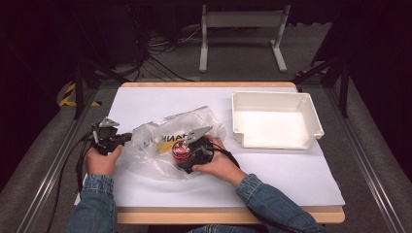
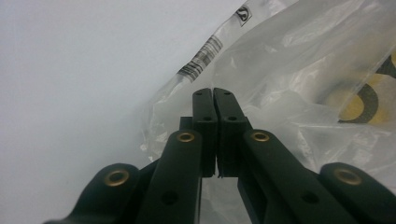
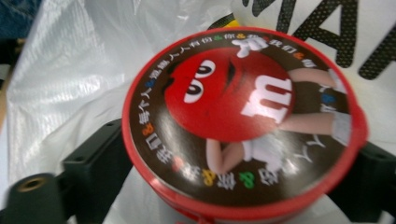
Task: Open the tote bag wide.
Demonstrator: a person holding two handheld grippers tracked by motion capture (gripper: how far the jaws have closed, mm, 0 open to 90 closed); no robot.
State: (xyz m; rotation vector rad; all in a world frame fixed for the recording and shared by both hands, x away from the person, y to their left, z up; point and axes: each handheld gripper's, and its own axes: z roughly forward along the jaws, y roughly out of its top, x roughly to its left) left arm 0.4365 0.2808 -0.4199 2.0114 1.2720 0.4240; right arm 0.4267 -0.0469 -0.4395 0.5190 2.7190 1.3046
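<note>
Round red candy tin (image 3: 243, 126) with cartoon lid sits clamped between right gripper (image 1: 187, 151) jaws, one black jaw on each side of its rim; tin lies at mouth of crumpled clear plastic bag (image 1: 163, 138) with black and yellow print, on white table sheet (image 1: 272, 170); left gripper (image 2: 215, 100) jaws pressed together, pinching bag's left edge film; empty white rectangular plastic tray (image 1: 311, 116) stands well apart at table's far right.

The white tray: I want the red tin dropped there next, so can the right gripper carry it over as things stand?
Probably yes. The right gripper clamps the red tin at the plastic bag; the white tray sits open, with bare tabletop between.
</note>
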